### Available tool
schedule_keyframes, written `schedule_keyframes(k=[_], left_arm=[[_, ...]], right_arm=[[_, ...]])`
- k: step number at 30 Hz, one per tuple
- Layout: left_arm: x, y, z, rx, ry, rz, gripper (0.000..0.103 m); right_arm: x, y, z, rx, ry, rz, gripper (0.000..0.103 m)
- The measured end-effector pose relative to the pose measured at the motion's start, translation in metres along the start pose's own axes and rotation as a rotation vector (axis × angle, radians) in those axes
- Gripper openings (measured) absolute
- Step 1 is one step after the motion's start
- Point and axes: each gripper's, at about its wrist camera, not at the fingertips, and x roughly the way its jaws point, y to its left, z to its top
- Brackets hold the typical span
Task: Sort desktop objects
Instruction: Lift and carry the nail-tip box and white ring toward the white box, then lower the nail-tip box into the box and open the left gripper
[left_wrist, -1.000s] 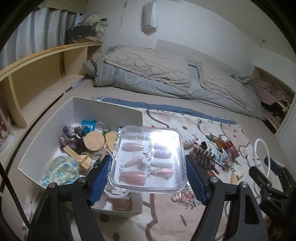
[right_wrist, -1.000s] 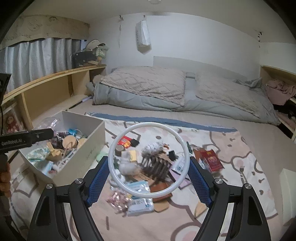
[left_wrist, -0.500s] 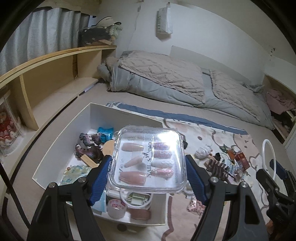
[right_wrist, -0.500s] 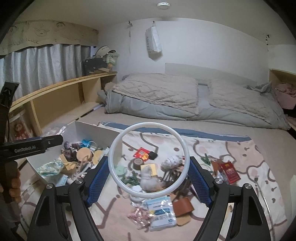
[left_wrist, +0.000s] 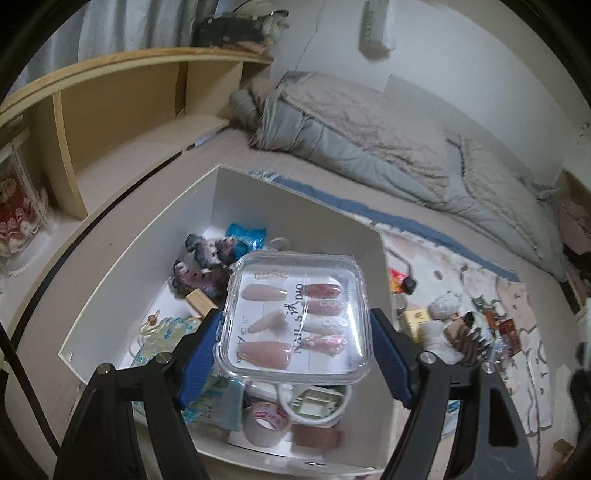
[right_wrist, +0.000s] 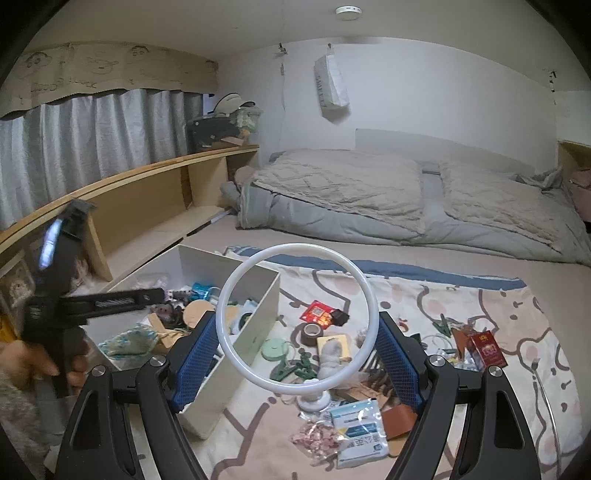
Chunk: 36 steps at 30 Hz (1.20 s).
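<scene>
With the left tool (left_wrist: 295, 349) clamping the clear nail case (left_wrist: 295, 319), lower it level into the white box (left_wrist: 295, 206) before releasing.

A rumpled grey quilt (right_wrist: 388, 199) lies beyond, beside a wooden shelf (right_wrist: 147, 199) under grey curtains (right_wrist: 92, 125).
</scene>
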Motion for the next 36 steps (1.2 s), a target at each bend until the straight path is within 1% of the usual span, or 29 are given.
schedule_keyframes(k=[5, 10, 13, 17, 20, 22, 23, 24, 27, 29, 36], left_arm=[[0.022, 0.001, -0.007, 0.034, 0.068, 0.046, 0.078], [0.038, -0.007, -0.021, 0.091, 0.161, 0.067, 0.078], [0.045, -0.010, -0.027, 0.103, 0.201, 0.053, 0.078], [0.050, -0.012, -0.033, 0.098, 0.234, 0.033, 0.078], [0.053, -0.013, -0.035, 0.099, 0.235, 0.040, 0.078], [0.053, -0.013, -0.035, 0.089, 0.234, 0.040, 0.084], [0.053, -0.012, -0.035, 0.082, 0.235, 0.035, 0.089], [0.053, -0.011, -0.034, 0.074, 0.235, 0.031, 0.090], [0.052, -0.009, -0.032, 0.067, 0.233, 0.032, 0.090], [0.050, -0.007, -0.029, 0.062, 0.218, 0.040, 0.090], [0.026, 0.006, -0.010, 0.044, 0.141, 0.038, 0.090]], right_arm=[[-0.003, 0.009, 0.002, -0.010, 0.017, 0.038, 0.083], [-0.005, 0.014, 0.002, -0.022, 0.021, 0.059, 0.083], [-0.003, 0.015, 0.004, -0.018, 0.022, 0.072, 0.083], [0.002, 0.016, 0.006, -0.011, 0.029, 0.083, 0.083], [0.006, 0.018, 0.008, -0.013, 0.031, 0.086, 0.083], [0.010, 0.021, 0.010, -0.015, 0.033, 0.092, 0.083], [0.012, 0.023, 0.011, -0.016, 0.036, 0.096, 0.083], [0.014, 0.024, 0.011, -0.017, 0.039, 0.099, 0.083], [0.021, 0.028, 0.012, -0.019, 0.049, 0.111, 0.083], [0.025, 0.032, 0.012, -0.022, 0.056, 0.118, 0.083], [0.043, 0.045, 0.010, -0.027, 0.081, 0.150, 0.083]])
